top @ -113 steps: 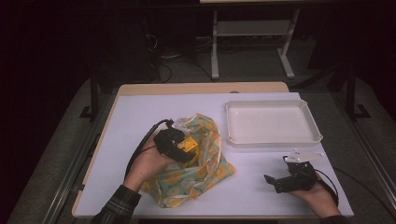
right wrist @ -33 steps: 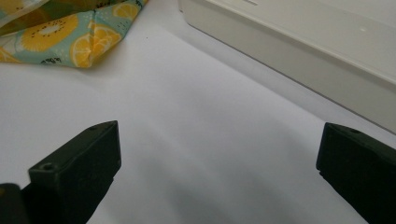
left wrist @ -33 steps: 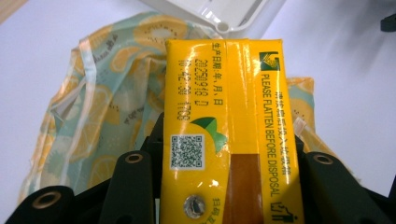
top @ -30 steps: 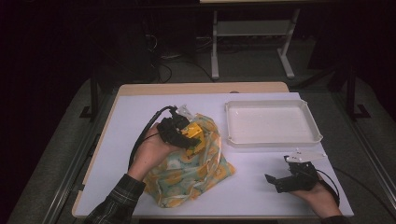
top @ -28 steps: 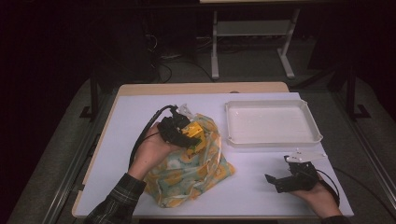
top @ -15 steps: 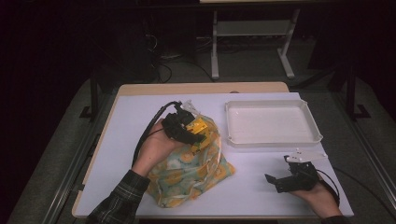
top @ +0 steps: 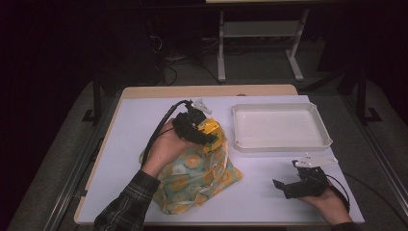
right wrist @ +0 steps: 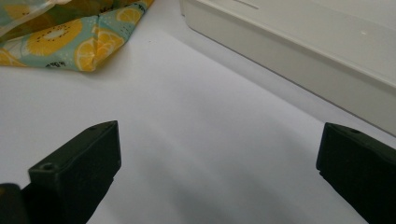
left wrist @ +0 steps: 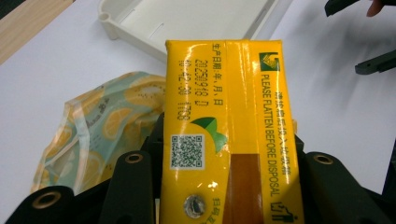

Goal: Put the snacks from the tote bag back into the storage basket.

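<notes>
- 1 yellow carton (left wrist: 227, 135) sat clamped between the left gripper (top: 204, 136)'s half-closed jaws, lifted clear of the fruit-print bag (top: 195, 173) it had been inside 4 s earlier.
- It had drifted toward the white tray (top: 281, 144) (likely its destination).
- Right gripper (top: 288, 185) rested wide open, empty.

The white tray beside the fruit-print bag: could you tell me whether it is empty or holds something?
Empty. In the high view the white tray shows only its bare floor; the yellow carton sits clamped in the left gripper.
</notes>
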A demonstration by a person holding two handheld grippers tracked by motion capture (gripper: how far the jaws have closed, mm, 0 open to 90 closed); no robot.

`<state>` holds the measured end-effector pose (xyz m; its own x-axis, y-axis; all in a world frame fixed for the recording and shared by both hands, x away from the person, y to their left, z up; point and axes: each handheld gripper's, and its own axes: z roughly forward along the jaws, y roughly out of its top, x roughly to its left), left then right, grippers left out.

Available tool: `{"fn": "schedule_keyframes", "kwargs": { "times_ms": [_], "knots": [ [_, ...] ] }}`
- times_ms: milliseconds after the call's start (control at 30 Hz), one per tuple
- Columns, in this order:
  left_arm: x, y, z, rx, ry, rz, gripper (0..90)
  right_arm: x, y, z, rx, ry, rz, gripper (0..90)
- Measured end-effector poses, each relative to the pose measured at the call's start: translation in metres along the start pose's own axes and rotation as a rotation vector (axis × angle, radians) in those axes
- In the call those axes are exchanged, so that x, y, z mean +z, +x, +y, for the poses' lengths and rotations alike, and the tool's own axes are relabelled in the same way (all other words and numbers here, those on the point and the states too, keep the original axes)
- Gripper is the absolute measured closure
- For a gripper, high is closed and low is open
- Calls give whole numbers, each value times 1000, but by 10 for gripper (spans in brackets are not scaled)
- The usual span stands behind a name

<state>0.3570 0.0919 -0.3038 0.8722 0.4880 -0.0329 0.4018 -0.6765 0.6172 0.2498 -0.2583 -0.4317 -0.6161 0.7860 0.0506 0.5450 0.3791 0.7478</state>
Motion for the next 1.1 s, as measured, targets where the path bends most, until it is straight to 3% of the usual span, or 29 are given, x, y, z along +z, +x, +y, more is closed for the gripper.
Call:
{"fn": "schedule_keyframes", "kwargs": {
  "times_ms": [1100],
  "knots": [
    [29,-5,45,11,-57,-43,541,-2,1,0,13,-10,16,0]
  ]
}}
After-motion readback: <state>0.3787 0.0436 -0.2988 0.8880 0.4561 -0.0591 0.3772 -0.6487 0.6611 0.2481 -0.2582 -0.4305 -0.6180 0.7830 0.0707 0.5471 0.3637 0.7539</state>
